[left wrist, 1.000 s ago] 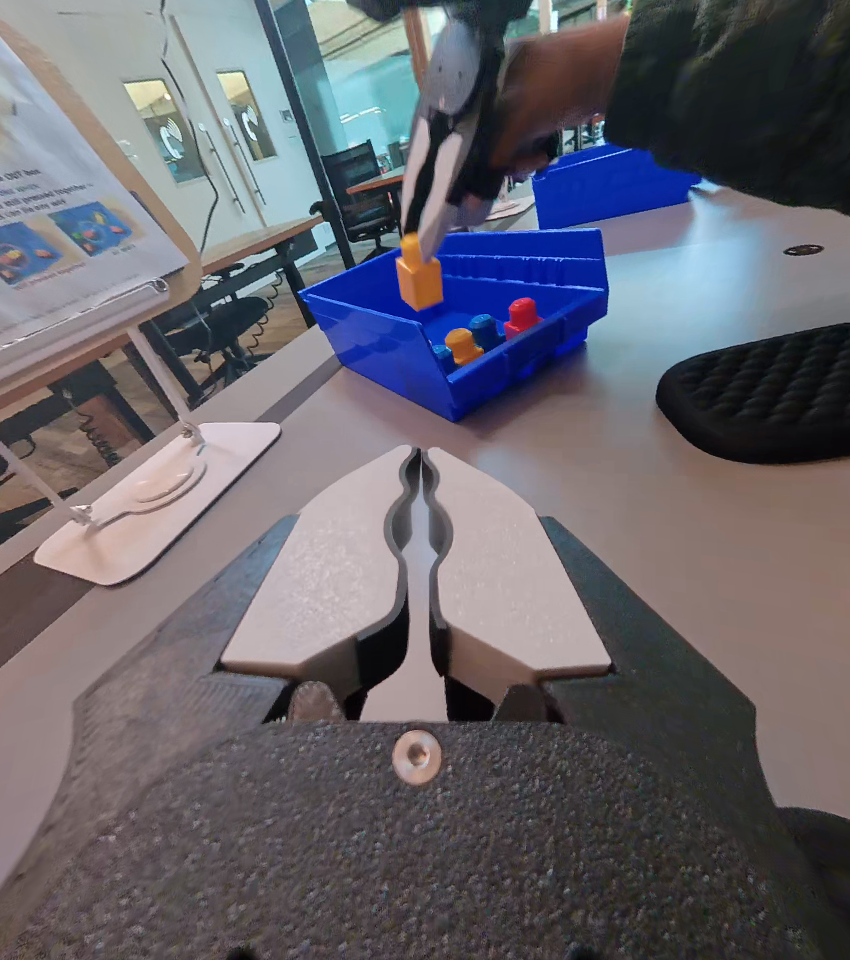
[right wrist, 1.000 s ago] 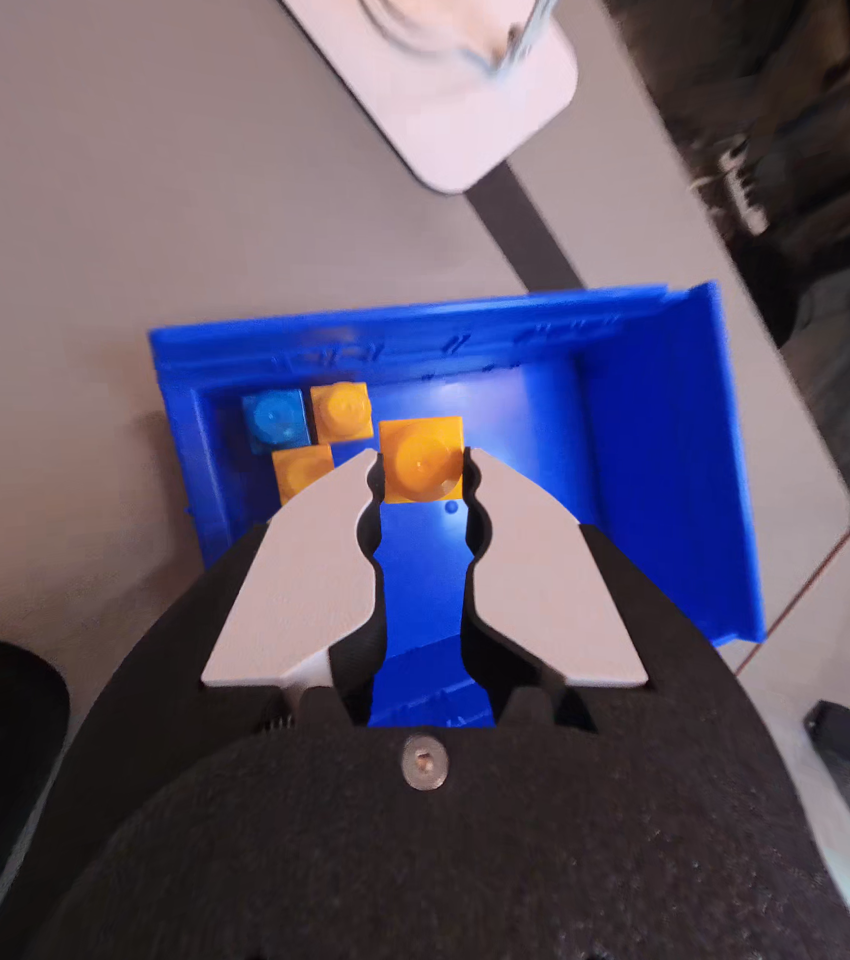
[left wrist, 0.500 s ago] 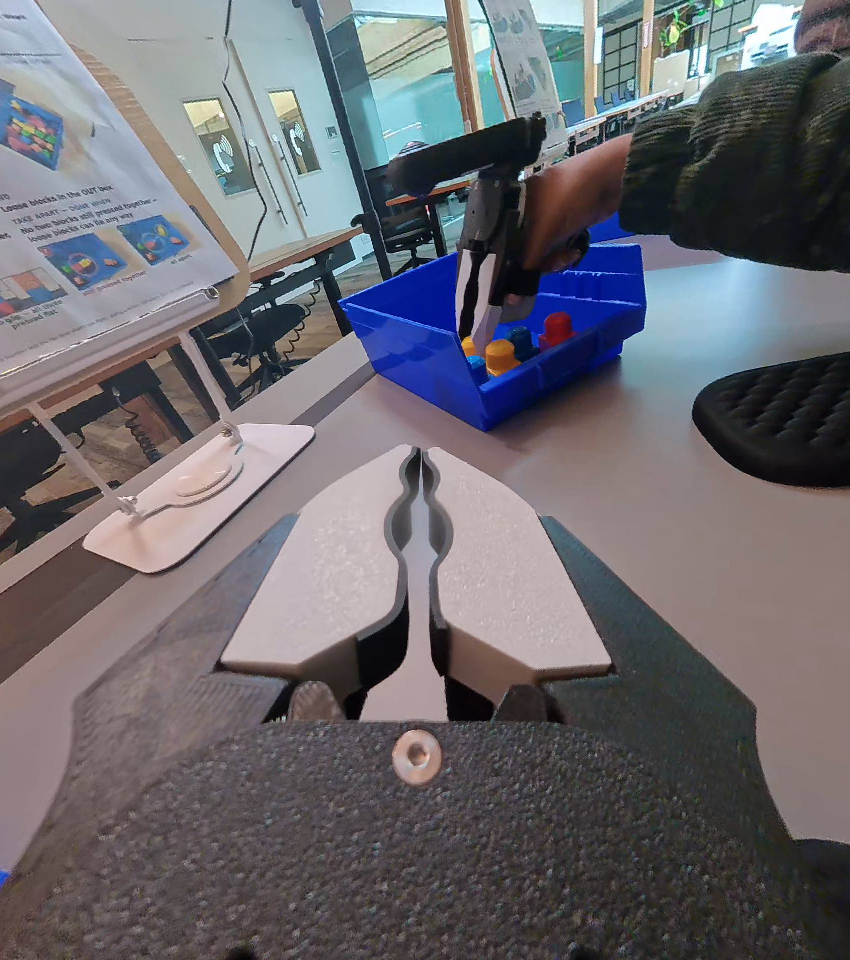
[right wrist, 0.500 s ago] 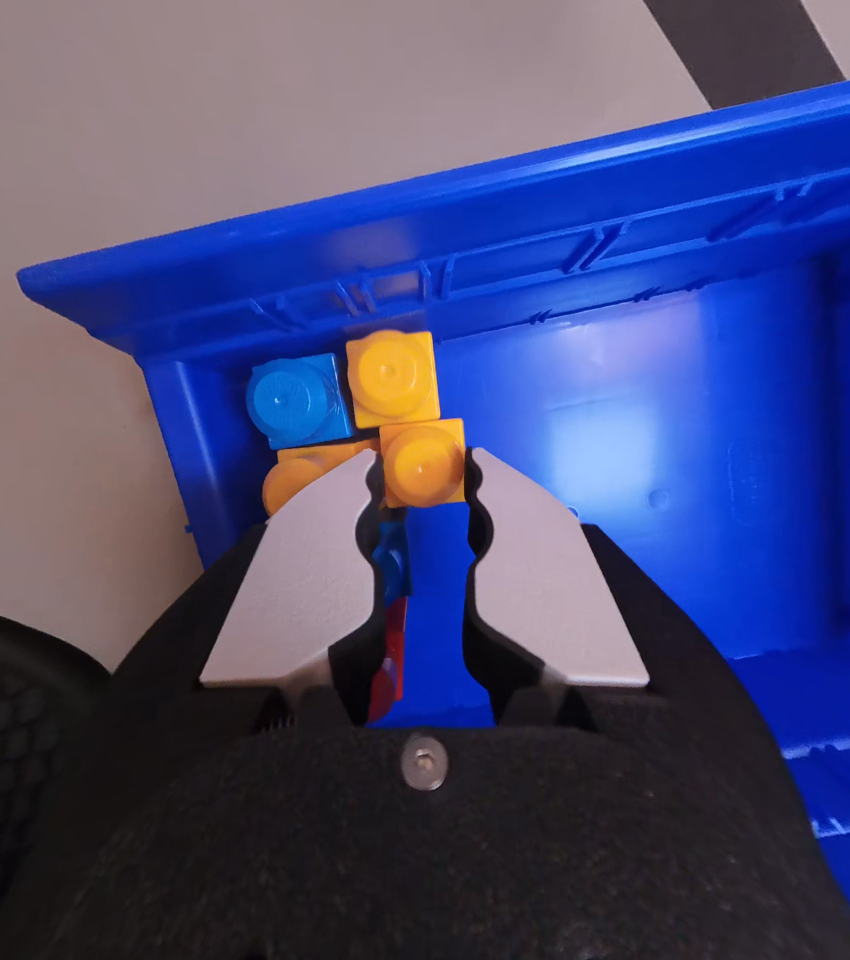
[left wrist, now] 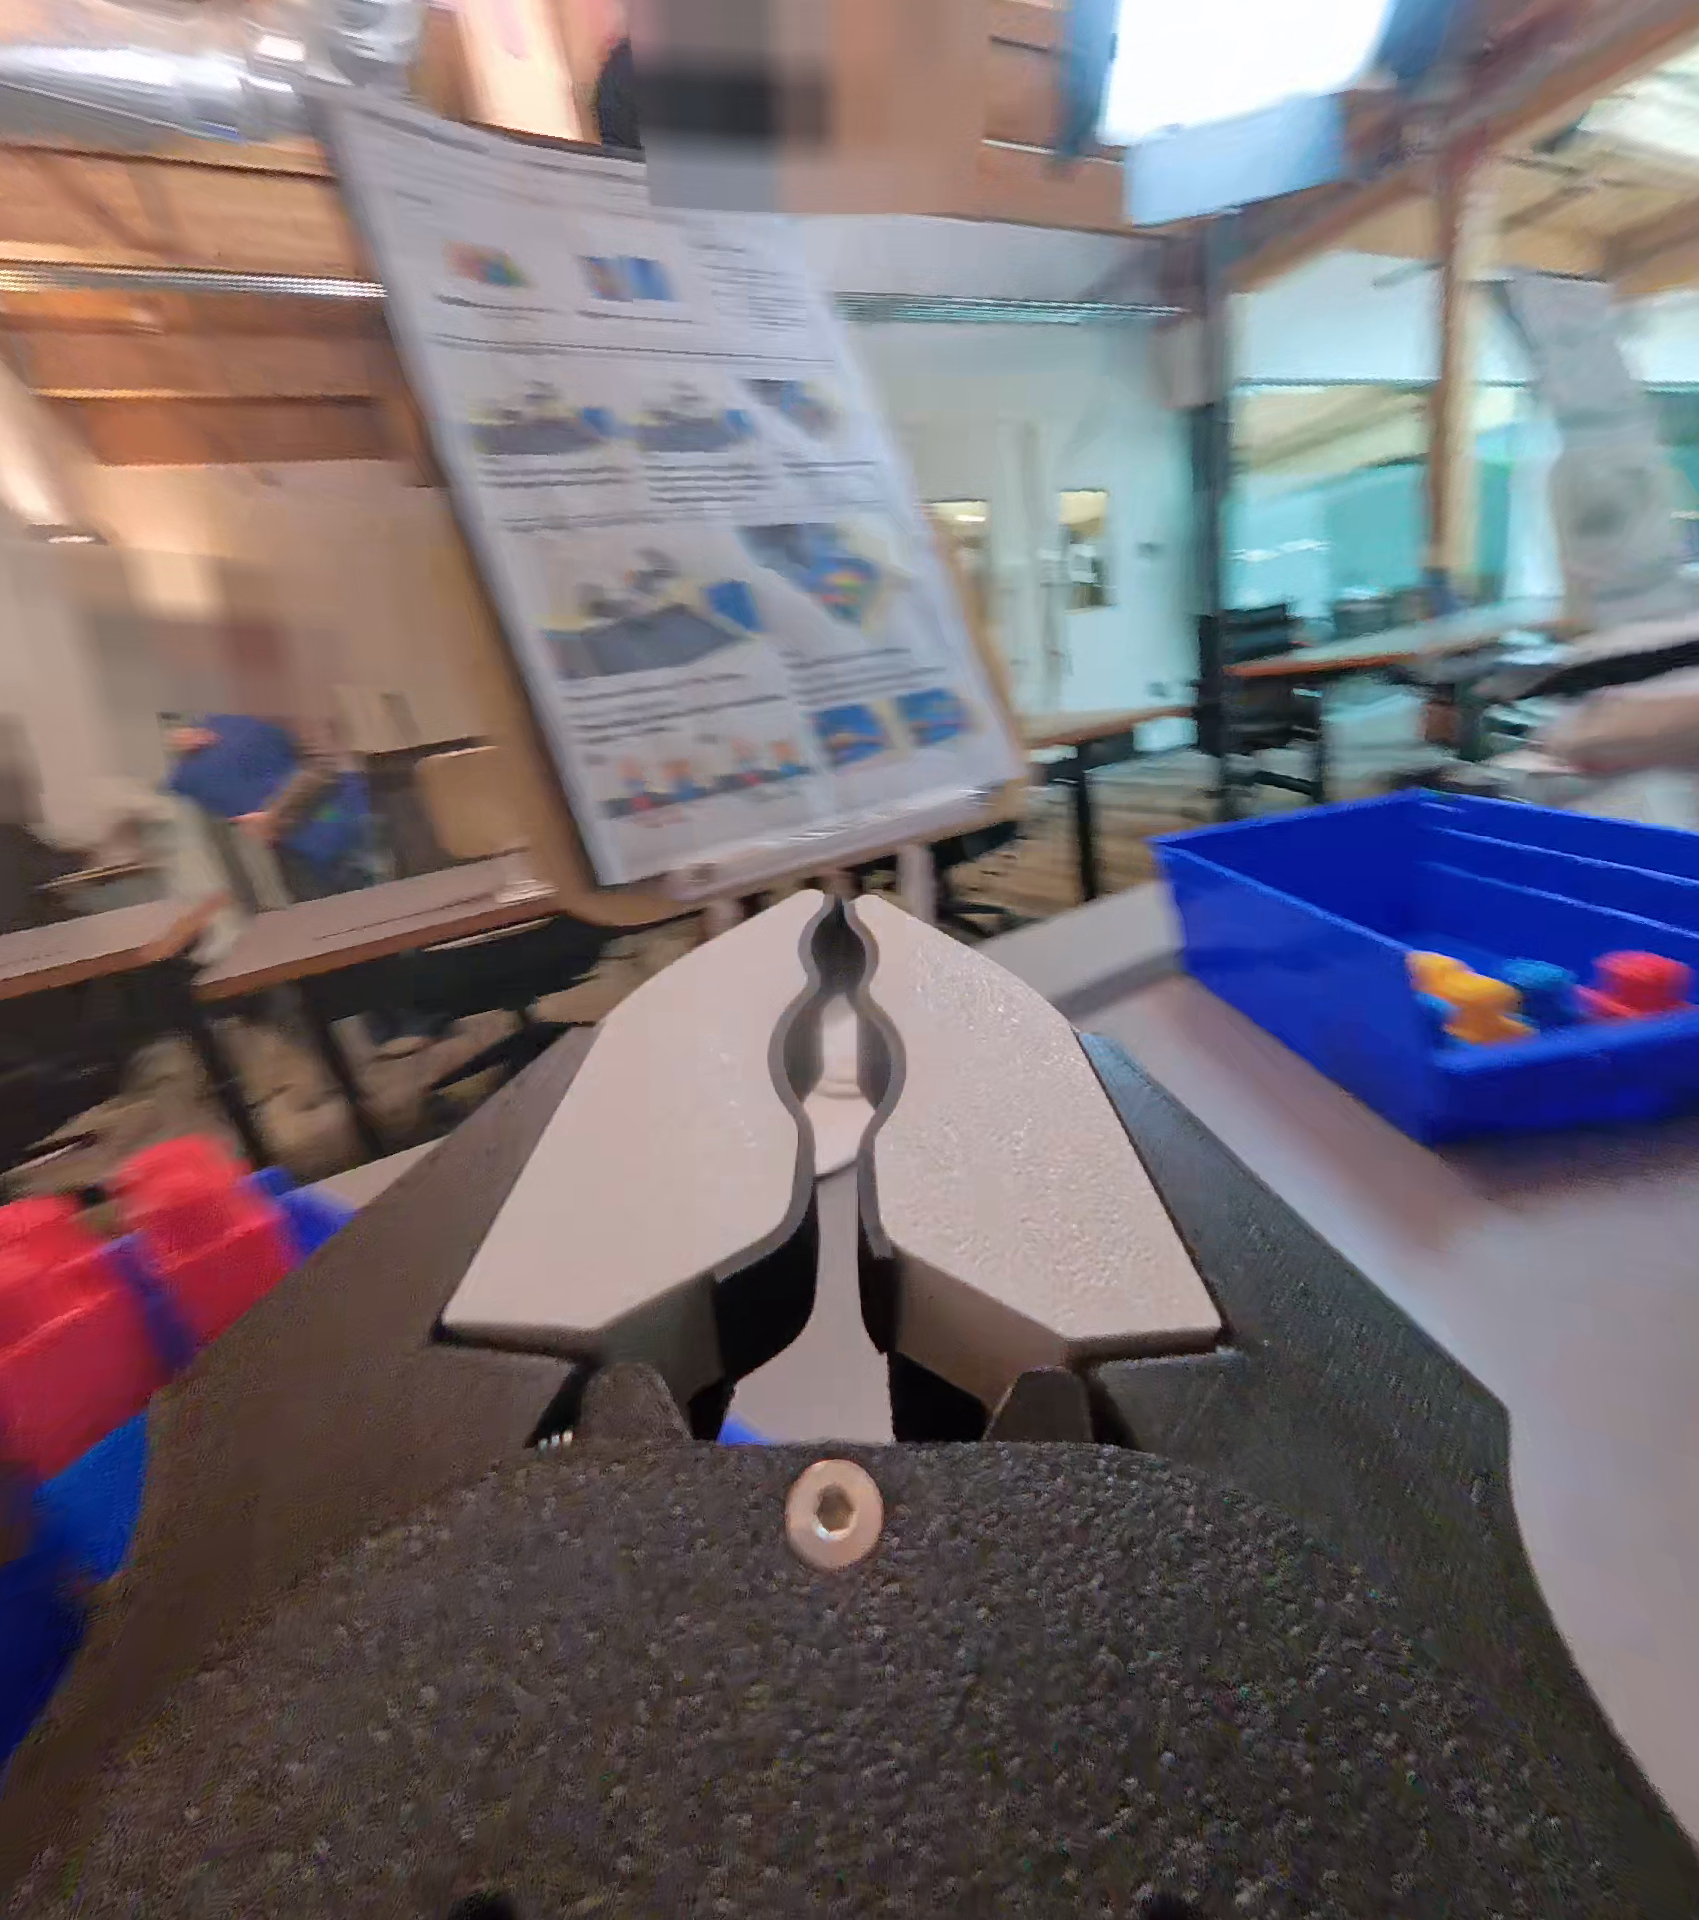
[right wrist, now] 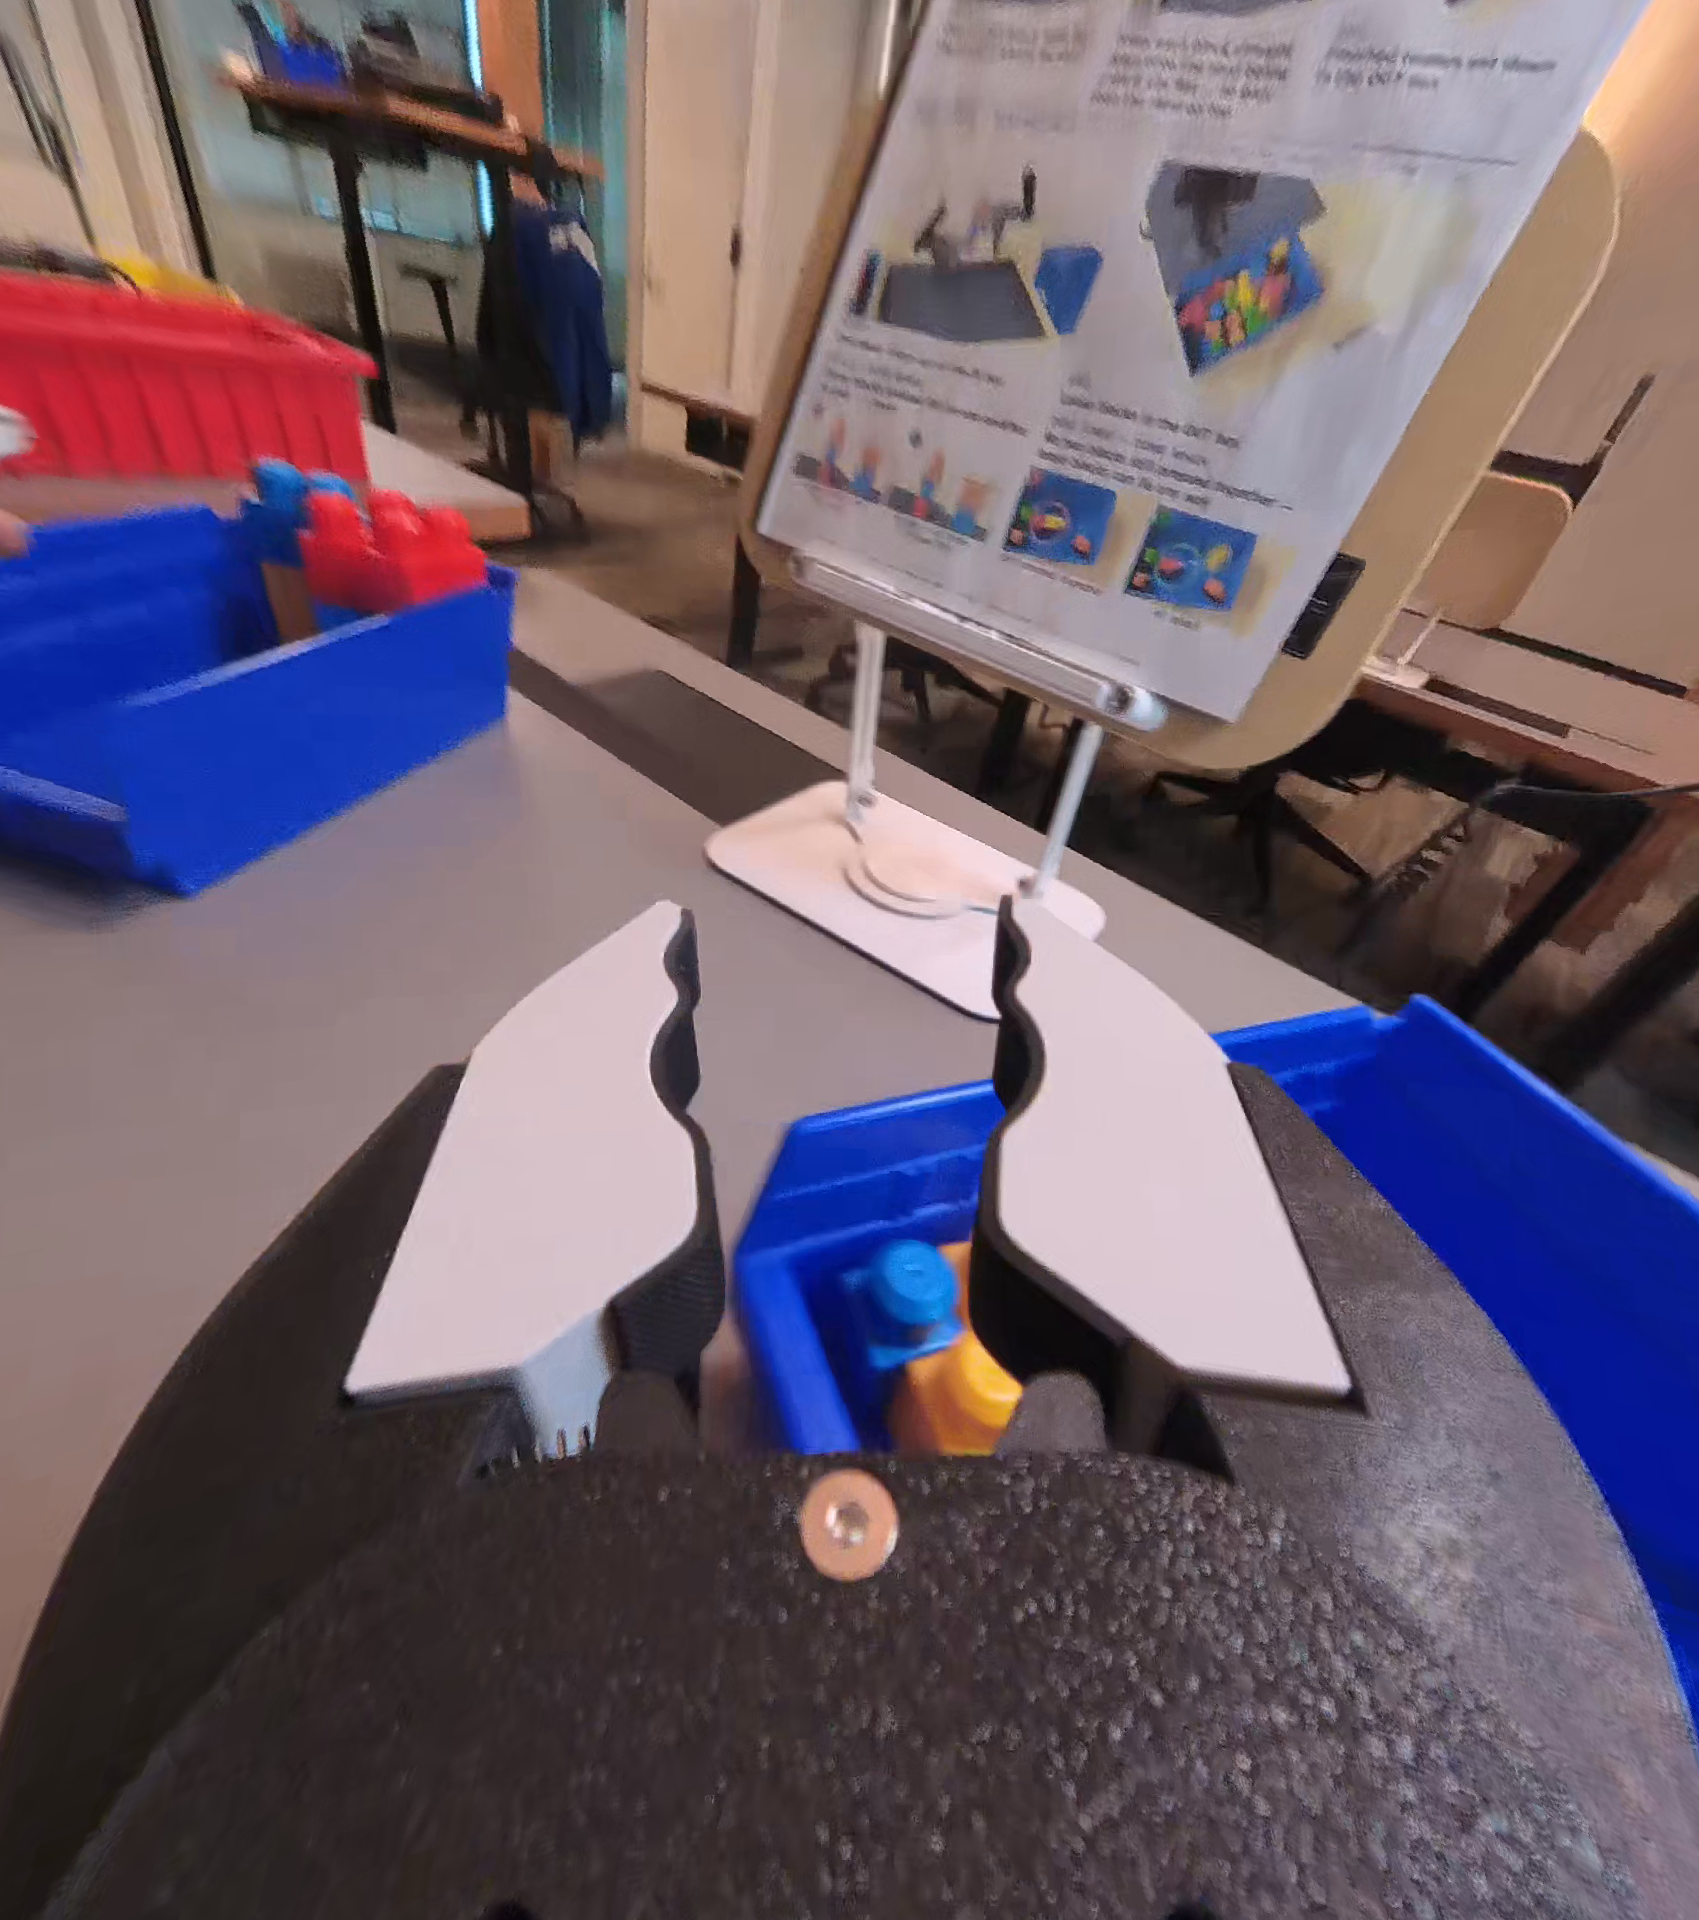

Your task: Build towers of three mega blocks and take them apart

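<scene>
My left gripper is shut and empty, held above the grey table. A blue bin to its right holds orange, blue and red blocks. Blurred red blocks sit in a second blue bin at the lower left. My right gripper is open and empty above the near corner of the first bin. A blue block and an orange block lie in the bin below its fingers. The second bin with red blocks stands far left.
An instruction sheet on a white stand stands at the table's far edge; it also shows in the left wrist view. A red bin sits behind the far blue bin. A person's arm shows blurred at the right edge. Spacing between my two grippers at the tips: around 30 cm.
My right gripper opened, left the orange block in the bin with the others and lifted away. My left gripper stayed shut and swung left towards the bin with red blocks.
</scene>
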Demonstrator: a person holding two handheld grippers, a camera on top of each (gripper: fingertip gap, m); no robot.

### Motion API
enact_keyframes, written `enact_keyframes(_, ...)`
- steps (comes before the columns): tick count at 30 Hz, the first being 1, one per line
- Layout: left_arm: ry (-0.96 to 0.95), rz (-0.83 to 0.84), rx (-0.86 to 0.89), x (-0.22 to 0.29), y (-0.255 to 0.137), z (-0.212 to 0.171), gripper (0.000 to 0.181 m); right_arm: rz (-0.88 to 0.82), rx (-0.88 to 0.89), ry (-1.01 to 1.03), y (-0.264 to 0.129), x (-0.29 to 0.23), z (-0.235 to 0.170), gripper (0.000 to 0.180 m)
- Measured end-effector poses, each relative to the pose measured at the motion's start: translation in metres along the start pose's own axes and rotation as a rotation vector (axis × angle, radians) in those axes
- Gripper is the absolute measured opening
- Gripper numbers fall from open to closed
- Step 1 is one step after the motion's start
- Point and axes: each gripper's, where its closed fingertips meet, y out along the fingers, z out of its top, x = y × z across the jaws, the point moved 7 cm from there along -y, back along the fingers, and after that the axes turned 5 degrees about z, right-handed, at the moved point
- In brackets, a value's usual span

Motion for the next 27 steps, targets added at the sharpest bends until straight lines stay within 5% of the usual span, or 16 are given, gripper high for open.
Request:
enact_keyframes(4, -0.04, 0.34, -0.079, -0.077, -0.001, -0.006, 0.003, 0.076, 0.014, 0.038, -0.006, -0.047, -0.009, 0.056)
enact_keyframes(8, -0.078, 0.511, -0.35, -0.151, 0.008, -0.049, 0.027, 0.127, -0.006, 0.01, 0.002, -0.072, -0.022, 0.053)
enact_keyframes(14, -0.139, 0.547, -0.683, -0.186, 0.024, -0.117, 0.065, 0.172, -0.066, 0.02, 0.014, -0.082, -0.044, 0.052)
enact_keyframes(21, -0.124, 0.535, -0.927, -0.206, 0.04, -0.159, 0.065, 0.195, -0.069, 0.032, 0.014, -0.086, -0.047, 0.051)
enact_keyframes(27, -0.141, 0.527, -0.971, -0.214, 0.053, -0.169, 0.066, 0.222, -0.095, 0.019, 0.017, -0.092, -0.053, 0.05)
